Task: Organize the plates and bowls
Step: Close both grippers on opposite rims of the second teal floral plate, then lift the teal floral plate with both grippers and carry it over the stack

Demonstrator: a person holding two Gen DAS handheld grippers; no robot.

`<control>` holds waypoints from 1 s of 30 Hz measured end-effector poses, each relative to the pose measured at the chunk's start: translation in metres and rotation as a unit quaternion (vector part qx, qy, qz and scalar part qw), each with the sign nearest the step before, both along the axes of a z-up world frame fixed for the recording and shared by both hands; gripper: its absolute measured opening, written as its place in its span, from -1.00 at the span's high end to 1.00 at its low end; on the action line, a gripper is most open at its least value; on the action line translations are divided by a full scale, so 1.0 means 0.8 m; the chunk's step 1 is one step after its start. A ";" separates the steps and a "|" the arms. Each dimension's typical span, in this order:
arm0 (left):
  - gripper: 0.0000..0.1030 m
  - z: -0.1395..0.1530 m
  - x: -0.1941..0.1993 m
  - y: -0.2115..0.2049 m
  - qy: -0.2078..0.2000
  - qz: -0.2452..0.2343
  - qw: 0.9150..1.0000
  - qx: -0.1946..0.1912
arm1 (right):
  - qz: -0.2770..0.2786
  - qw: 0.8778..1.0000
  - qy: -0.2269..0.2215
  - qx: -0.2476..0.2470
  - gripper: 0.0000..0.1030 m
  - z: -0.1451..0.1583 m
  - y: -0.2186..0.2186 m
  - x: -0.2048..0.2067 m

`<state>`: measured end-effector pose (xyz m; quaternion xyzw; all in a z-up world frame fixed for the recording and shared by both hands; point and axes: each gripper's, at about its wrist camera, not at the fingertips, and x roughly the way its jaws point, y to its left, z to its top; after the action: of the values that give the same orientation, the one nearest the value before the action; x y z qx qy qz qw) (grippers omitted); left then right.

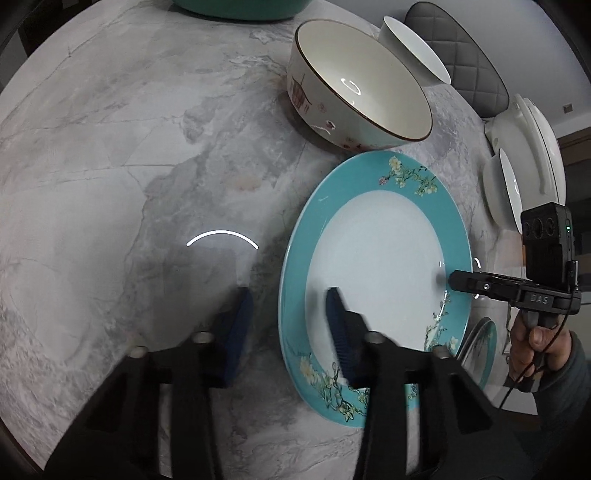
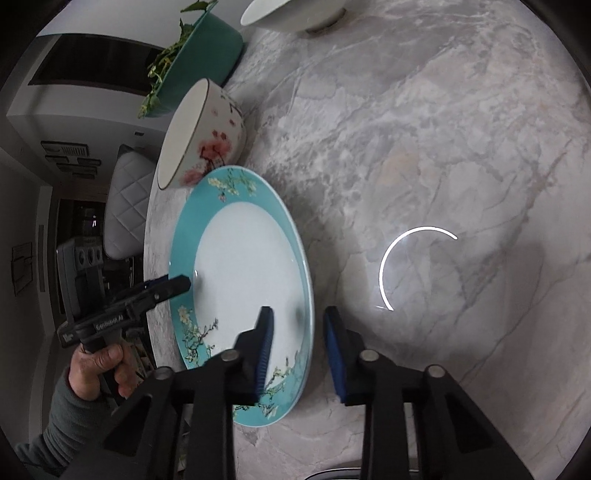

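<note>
A teal-rimmed plate [image 1: 376, 258] [image 2: 240, 266] with a white centre and flower sprigs lies flat on the marble table [image 1: 129, 166] [image 2: 424, 147]. My left gripper [image 1: 286, 325] straddles the plate's near-left rim, one blue pad over the table and one over the plate, with a gap showing on both sides. My right gripper [image 2: 299, 343] straddles the opposite rim the same way, pads apart from it. Each gripper shows in the other view [image 2: 183, 284] [image 1: 456, 282], tip over the rim. A cream bowl with pink flowers [image 1: 354, 107] [image 2: 214, 140] stands just beyond the plate.
A white bowl [image 1: 413, 48] [image 2: 291, 14] sits farther back. Another white bowl [image 1: 506, 188] and a white dish [image 1: 535, 147] are at the right edge. A second teal plate [image 1: 480, 354] shows past the table edge. A teal planter [image 2: 207, 55] and grey quilted chairs [image 1: 465, 59] [image 2: 125, 199] border the table.
</note>
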<state>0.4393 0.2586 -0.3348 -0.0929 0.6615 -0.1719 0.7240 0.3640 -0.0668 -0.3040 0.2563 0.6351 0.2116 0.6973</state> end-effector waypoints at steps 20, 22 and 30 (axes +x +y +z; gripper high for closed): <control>0.84 -0.006 -0.005 0.016 0.041 -0.015 0.998 -0.050 | -0.001 0.999 0.035 0.021 0.89 -0.017 -0.015 0.002; 0.84 -0.005 -0.004 0.014 0.041 -0.018 0.998 -0.052 | -0.005 0.999 0.037 0.021 0.89 -0.016 -0.018 0.003; 0.87 0.014 -0.005 0.006 0.022 -0.020 0.998 -0.062 | -0.019 0.999 0.030 0.026 0.89 -0.006 -0.030 -0.001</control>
<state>0.4356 0.2638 -0.3236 -0.1283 0.6673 -0.2249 0.6983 0.3633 -0.0910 -0.3085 0.2925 0.6453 0.2069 0.6747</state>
